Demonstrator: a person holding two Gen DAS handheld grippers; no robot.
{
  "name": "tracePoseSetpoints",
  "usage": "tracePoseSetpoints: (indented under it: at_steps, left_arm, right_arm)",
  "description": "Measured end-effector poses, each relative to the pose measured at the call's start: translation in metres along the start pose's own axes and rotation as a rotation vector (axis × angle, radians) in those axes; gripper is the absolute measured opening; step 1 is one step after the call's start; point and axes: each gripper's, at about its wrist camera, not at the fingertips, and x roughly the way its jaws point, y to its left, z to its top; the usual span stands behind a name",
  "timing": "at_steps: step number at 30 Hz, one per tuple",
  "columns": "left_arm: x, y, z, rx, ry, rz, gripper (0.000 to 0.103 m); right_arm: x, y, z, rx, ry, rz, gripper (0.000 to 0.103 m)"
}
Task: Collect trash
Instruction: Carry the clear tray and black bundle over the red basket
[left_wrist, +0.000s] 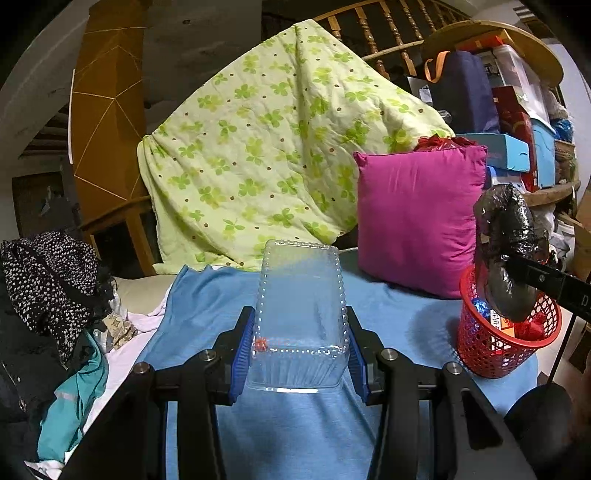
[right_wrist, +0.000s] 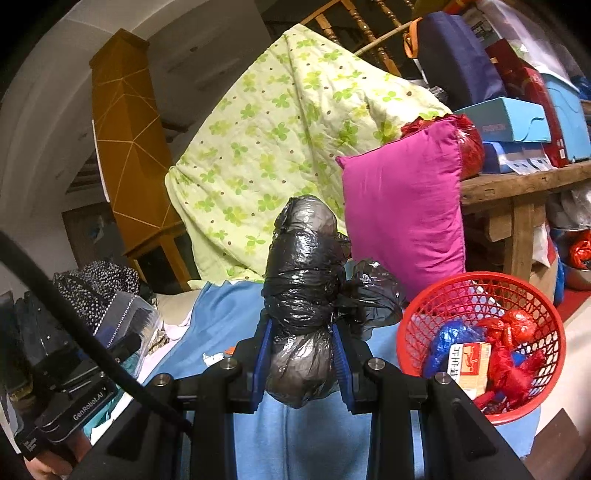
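Trash is in both claws, not yet binned. Nearest, the left claw (left_wrist: 300, 354) pinches a clear plastic box (left_wrist: 301, 314) above the blue sheet (left_wrist: 207, 306). The right claw (right_wrist: 303, 354) pinches a knotted black bag (right_wrist: 303, 291), held near the red basket (right_wrist: 417, 321), which already holds wrappers and a small carton. Behind stand a pink pillow (left_wrist: 417, 218) and a green quilt (left_wrist: 258, 147). Both items are left to drop in.

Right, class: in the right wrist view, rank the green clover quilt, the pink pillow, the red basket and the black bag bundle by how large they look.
1. Green clover quilt
2. Pink pillow
3 and 4. Red basket and black bag bundle look alike; the bundle sits nearest the camera, so unranked.
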Motion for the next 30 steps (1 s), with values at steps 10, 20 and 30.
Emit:
tracePoseSetpoints:
  at_steps: [10,20,30]
  left_arm:
    - [0.002,-0.015,0.003,0.021,0.003,-0.015,0.047]
    - [0.005,-0.037,0.006,0.053,0.008,-0.034,0.047]
    - [0.01,-0.06,0.007,0.09,0.014,-0.057,0.047]
  right_arm:
    - [-0.009,-0.016,0.001,0.032,-0.012,-0.011,0.033]
    - [-0.021,-0.034,0.001,0.062,-0.026,-0.029,0.033]
    - [-0.032,-0.063,0.001,0.12,-0.044,-0.059,0.033]
